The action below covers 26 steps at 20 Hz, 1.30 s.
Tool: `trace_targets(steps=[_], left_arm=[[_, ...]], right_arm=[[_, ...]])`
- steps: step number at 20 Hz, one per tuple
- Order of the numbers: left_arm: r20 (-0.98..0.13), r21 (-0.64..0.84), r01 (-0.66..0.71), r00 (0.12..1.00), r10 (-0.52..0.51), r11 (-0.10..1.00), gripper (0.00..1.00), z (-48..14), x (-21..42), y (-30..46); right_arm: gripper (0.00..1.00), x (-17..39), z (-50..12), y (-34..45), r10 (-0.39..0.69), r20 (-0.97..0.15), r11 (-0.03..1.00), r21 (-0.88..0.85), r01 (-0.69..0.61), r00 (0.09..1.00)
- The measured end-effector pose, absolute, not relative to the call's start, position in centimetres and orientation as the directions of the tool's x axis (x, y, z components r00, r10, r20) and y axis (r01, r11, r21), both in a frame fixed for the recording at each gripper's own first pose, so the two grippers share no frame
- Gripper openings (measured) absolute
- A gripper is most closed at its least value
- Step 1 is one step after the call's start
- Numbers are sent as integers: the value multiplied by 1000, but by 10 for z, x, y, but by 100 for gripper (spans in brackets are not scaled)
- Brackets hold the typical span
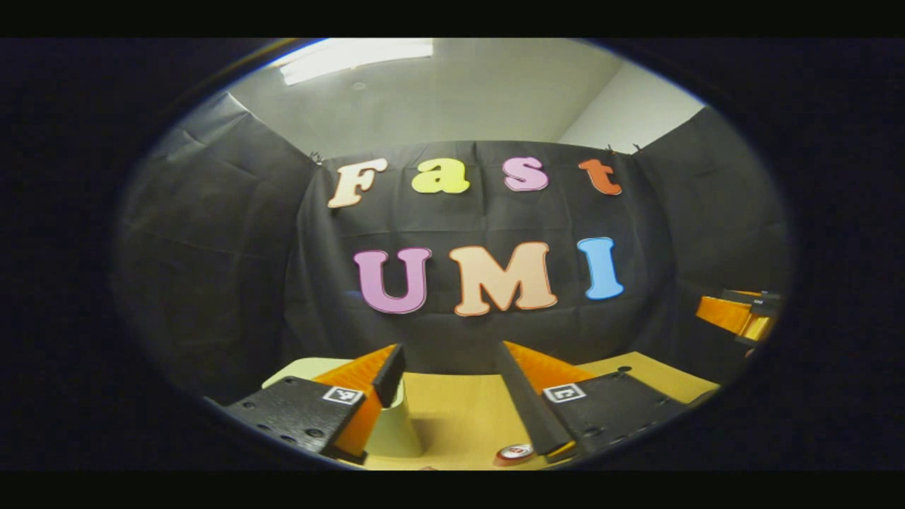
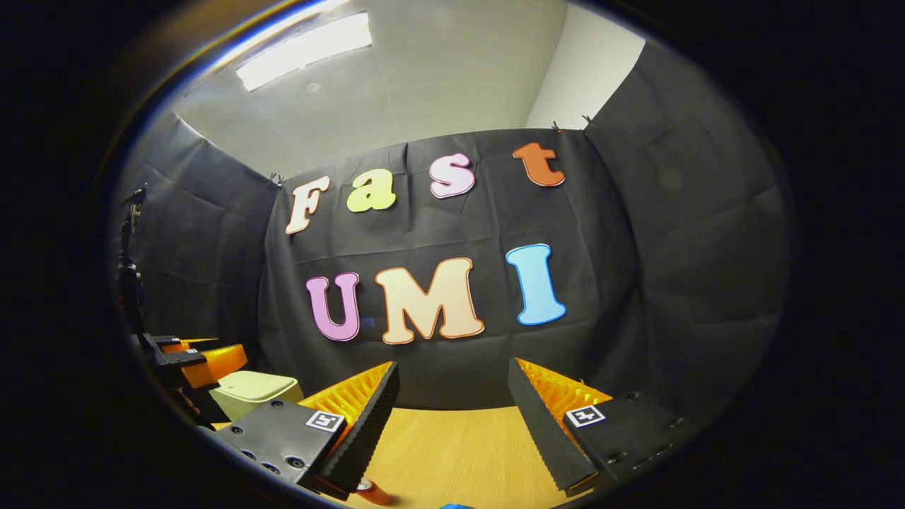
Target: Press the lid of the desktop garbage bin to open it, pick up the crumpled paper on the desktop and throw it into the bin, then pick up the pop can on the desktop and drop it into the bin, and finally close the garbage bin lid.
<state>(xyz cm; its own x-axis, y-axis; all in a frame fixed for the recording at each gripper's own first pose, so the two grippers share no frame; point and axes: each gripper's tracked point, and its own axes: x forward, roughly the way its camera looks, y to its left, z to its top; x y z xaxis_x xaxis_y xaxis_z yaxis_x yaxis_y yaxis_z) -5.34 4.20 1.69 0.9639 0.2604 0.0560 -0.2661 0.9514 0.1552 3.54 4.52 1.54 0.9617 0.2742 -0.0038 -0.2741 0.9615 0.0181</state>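
The cream desktop bin (image 1: pixel 396 424) stands just behind the left finger of my left gripper (image 1: pixel 450 353), which is open and holds nothing. The red top of a pop can (image 1: pixel 515 452) peeks out at the base of its right finger. In the right gripper view the bin (image 2: pixel 254 392) sits at the far left with its lid lying flat on top. The left gripper (image 2: pixel 212 360) hovers beside and just above it. My right gripper (image 2: pixel 453 371) is open and empty over the wooden table (image 2: pixel 459 452). The can (image 2: pixel 371 490) lies low by its left finger.
The black cloth wall closes off the back and both sides of the table. In the left gripper view the right gripper (image 1: pixel 735 314) hangs at the far right, above table height. A small blue object (image 2: pixel 456 506) shows at the bottom edge of the right gripper view.
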Motion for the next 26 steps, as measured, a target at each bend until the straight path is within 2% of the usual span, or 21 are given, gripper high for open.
trace_targets(steps=[1, 5, 7, 9, 10, 13, 15, 17, 18, 21, 22, 26], left_arm=[[53, 161, -278, 960, 273, 947, 62, 16, -54, 47], [36, 159, -357, 934, 356, 921, 19, 11, -62, 78], [22, 139, -376, 926, 376, 916, 6, 6, -64, 87], [21, 143, -386, 922, 388, 911, 0, 4, -64, 100], [30, 151, -400, 916, 400, 904, 6, 5, -63, 110], [37, 173, -461, 886, 462, 871, 0, -2, -66, 141], [11, 157, -476, 877, 480, 865, 0, -14, -65, 159], [-29, 147, -491, 865, 500, 859, 0, -29, -65, 179], [-51, 145, -495, 861, 506, 857, 0, -38, -63, 187], [-107, 148, -499, 850, 515, 854, 0, -62, -62, 205], [-127, 147, -498, 848, 515, 855, 0, -70, -61, 209], [-213, 130, -494, 833, 511, 860, 0, -98, -65, 218]], right_arm=[[97, 35, 16, 48, 280, -4, 960, 22, -280, 960], [97, 36, 15, 61, 297, -15, 955, 21, -297, 955], [100, 36, 14, 68, 305, -19, 952, 15, -305, 952], [100, 36, 15, 76, 311, -21, 950, 12, -311, 950], [100, 36, 15, 80, 314, -22, 949, 13, -314, 949], [97, 40, 15, 91, 311, -26, 951, 13, -310, 950], [97, 40, 12, 99, 305, -36, 952, 8, -305, 952], [100, 39, 9, 109, 300, -42, 954, 8, -300, 953], [94, 40, 7, 114, 298, -45, 954, 6, -298, 953], [100, 39, -5, 125, 293, -69, 956, -3, -294, 954], [97, 40, -8, 128, 289, -80, 957, -3, -290, 954], [97, 39, -17, 134, 275, -109, 961, 0, -276, 955]])
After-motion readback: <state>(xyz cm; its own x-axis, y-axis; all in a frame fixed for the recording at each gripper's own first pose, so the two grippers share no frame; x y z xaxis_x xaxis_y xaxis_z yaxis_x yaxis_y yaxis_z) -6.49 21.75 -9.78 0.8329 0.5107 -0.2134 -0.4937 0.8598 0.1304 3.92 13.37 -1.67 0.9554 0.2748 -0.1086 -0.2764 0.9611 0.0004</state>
